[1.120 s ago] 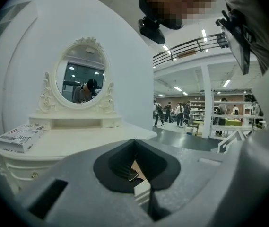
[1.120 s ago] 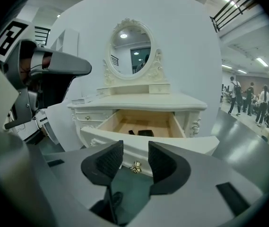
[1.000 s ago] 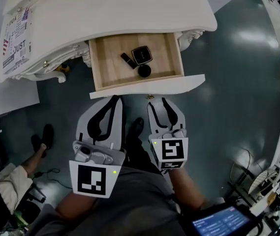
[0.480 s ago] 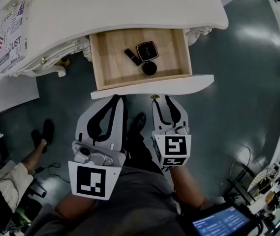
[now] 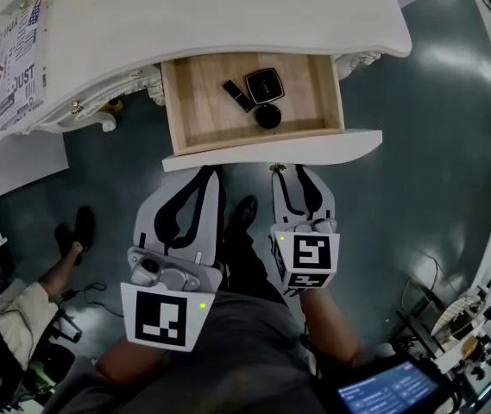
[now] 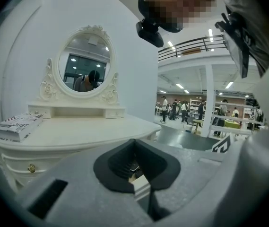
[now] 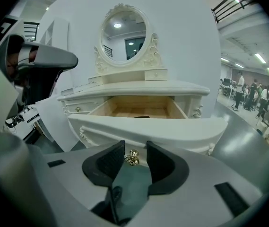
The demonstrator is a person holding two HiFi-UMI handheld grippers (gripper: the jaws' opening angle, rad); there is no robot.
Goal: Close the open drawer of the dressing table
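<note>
Drawer (image 5: 271, 149) front edge just beyond right gripper (image 5: 286, 179).

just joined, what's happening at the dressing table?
A person with a gripper in each hand stands at a white dressing table whose drawer is pulled open, with a few small cosmetics inside. The right gripper is at the drawer front with the gold knob between its jaws; they have just been closing a little but do not grip it. The left gripper, jaws together, hangs beside it.

Even overhead light, soft glare on the floor (image 5: 439, 76), fisheye warping, dark vignetted corners.
</note>
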